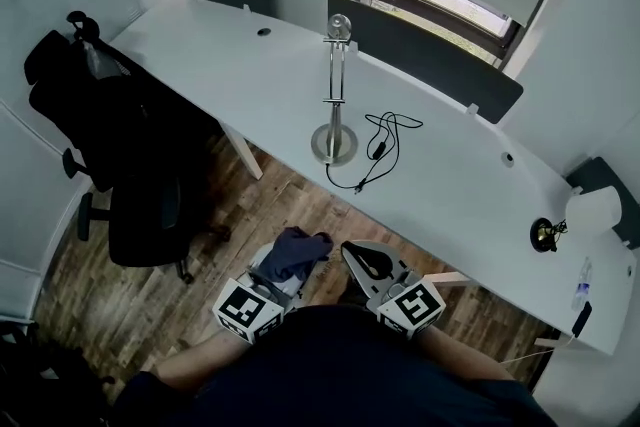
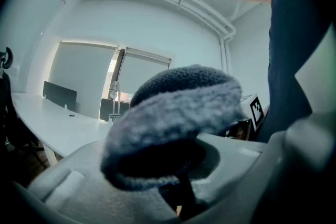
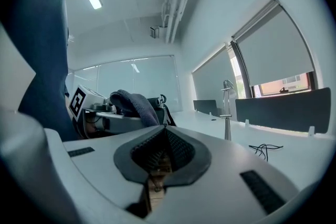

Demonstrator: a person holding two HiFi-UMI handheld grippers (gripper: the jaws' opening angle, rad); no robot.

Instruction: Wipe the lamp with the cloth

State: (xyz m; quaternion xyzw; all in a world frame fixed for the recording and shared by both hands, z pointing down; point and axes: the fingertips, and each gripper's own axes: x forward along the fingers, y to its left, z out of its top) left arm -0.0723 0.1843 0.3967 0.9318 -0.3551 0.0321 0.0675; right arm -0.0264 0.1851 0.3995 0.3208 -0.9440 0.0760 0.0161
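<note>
A slim metal lamp (image 1: 335, 105) stands upright on its round base in the middle of the white desk (image 1: 220, 65), with its black cable (image 1: 383, 143) coiled to the right. My left gripper (image 1: 280, 273) is held low near my body, well short of the desk, shut on a dark blue-grey cloth (image 1: 296, 252). In the left gripper view the cloth (image 2: 173, 118) bulges over the jaws and hides most of the scene; the lamp (image 2: 113, 99) shows far off. My right gripper (image 1: 362, 262) is beside it, shut and empty. The right gripper view shows its jaws together and the lamp (image 3: 227, 110) ahead.
A black office chair (image 1: 135, 155) with a dark jacket stands left of me on the wooden floor (image 1: 250, 215). Dark divider panels (image 1: 430, 55) line the desk's far edge. A second lamp with a white shade (image 1: 592, 212) and a small bottle (image 1: 581, 283) sit at the desk's right end.
</note>
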